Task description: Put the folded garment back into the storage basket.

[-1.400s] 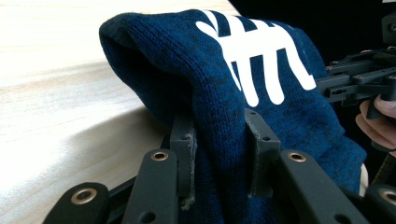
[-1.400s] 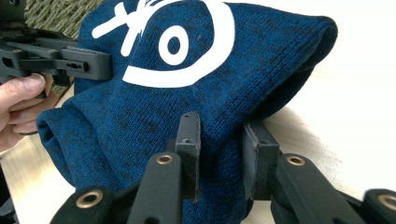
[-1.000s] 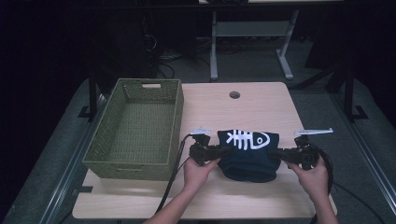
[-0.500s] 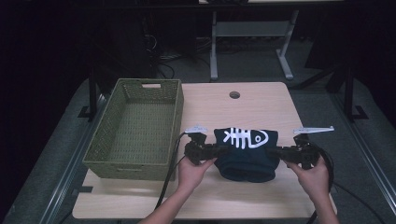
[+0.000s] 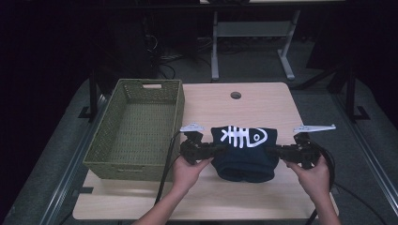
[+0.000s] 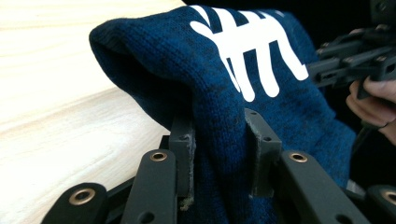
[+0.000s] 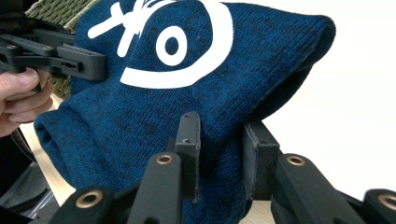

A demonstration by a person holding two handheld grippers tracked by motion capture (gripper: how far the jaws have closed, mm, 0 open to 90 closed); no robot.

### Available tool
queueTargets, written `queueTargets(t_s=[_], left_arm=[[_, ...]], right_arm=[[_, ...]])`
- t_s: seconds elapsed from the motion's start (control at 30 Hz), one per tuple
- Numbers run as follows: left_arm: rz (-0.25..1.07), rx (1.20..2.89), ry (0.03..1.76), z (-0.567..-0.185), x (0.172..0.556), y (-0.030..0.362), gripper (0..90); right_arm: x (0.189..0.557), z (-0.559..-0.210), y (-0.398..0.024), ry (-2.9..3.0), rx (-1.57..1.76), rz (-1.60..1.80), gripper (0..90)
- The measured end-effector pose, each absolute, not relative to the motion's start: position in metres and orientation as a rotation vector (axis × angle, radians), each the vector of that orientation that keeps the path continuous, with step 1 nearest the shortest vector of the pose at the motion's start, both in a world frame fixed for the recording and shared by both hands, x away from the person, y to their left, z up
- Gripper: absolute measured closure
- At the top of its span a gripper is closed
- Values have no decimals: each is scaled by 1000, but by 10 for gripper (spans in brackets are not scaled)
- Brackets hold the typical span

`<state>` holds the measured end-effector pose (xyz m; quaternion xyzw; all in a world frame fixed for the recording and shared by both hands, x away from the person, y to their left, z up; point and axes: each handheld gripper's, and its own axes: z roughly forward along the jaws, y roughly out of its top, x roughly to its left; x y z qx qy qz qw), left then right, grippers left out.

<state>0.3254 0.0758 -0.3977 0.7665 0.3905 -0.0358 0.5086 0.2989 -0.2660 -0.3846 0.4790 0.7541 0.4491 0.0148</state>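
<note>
High view: a person is holding a folded dark blue sweater (image 5: 244, 154) between two handheld grippers, above the near half of a pale wooden table (image 5: 263, 101). The left gripper (image 5: 217, 149) is pinching the sweater's left edge and the right gripper (image 5: 273, 151) is pinching its right edge. A white fish-skeleton print is facing up between the two sets of jaws. A green woven basket (image 5: 136, 123) is sitting beyond the left gripper, just beside the sweater.

Left gripper view: the jaws are clamping a thick fold of knit (image 6: 224, 121), which is filling the gap between the pads. Right gripper view: the jaws are likewise squeezing a bunched fold (image 7: 219, 126).

The main risk is the fold coming undone. Each grip is biting only one edge, so the middle is sagging below the jaws and inner layers may be slipping free. How many layers each pad is catching is hard to judge, since the fabric is hiding its own inside. Uneven hand movement is likely to stretch or twist the bundle. A low carry toward the basket risks snagging the hanging bottom on the rim.
</note>
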Motion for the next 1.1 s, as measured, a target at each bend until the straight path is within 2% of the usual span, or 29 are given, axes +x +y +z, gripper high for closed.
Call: queueTargets(t_s=[1.1], left_arm=[[-67,1798,923,-354,326,119,688]], right_arm=[[304,-349,-236,2351,1407,1527,713]])
